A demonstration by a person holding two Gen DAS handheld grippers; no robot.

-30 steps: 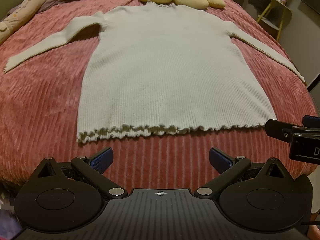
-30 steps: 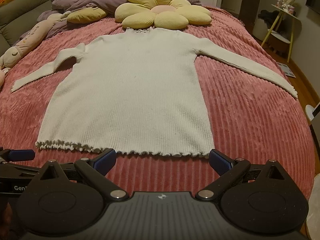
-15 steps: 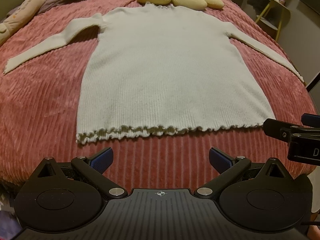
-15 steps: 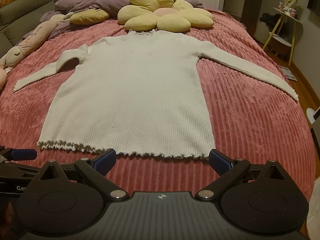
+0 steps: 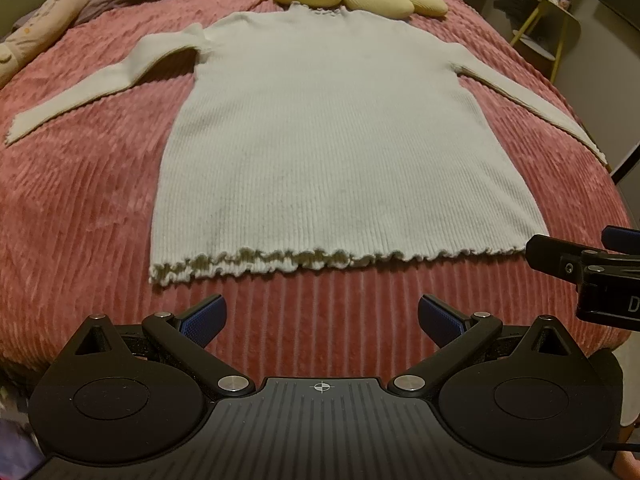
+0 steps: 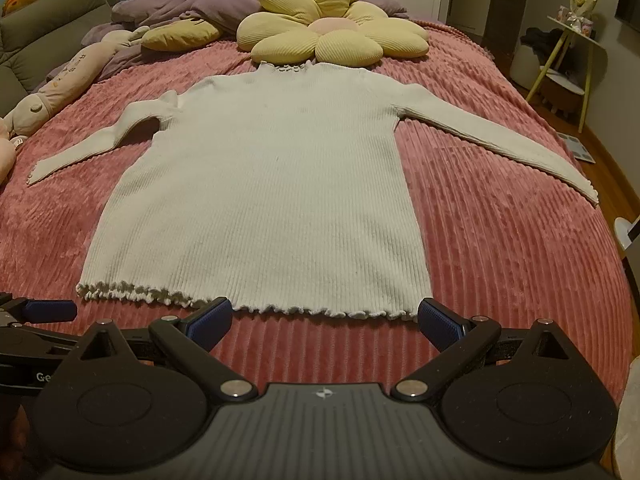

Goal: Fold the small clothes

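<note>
A white ribbed long-sleeved sweater (image 5: 340, 140) lies flat on the pink ribbed bedspread (image 5: 80, 200), neck far, frilled hem near, both sleeves spread out. It also shows in the right wrist view (image 6: 264, 200). My left gripper (image 5: 320, 318) is open and empty, just short of the hem. My right gripper (image 6: 325, 318) is open and empty, its fingertips level with the hem near its right corner. The right gripper shows at the right edge of the left wrist view (image 5: 580, 256), and the left gripper at the left edge of the right wrist view (image 6: 40, 312).
A yellow flower cushion (image 6: 332, 36) lies beyond the neck. A purple blanket (image 6: 180, 12) and plush toys (image 6: 60, 84) lie at the far left. A small side table (image 6: 568, 52) stands right of the bed, whose right edge drops to a wooden floor (image 6: 608, 160).
Both grippers have lifted and tilted slightly, so the sweater sits a little lower in view. The sweater has not moved and both grippers stay open.
</note>
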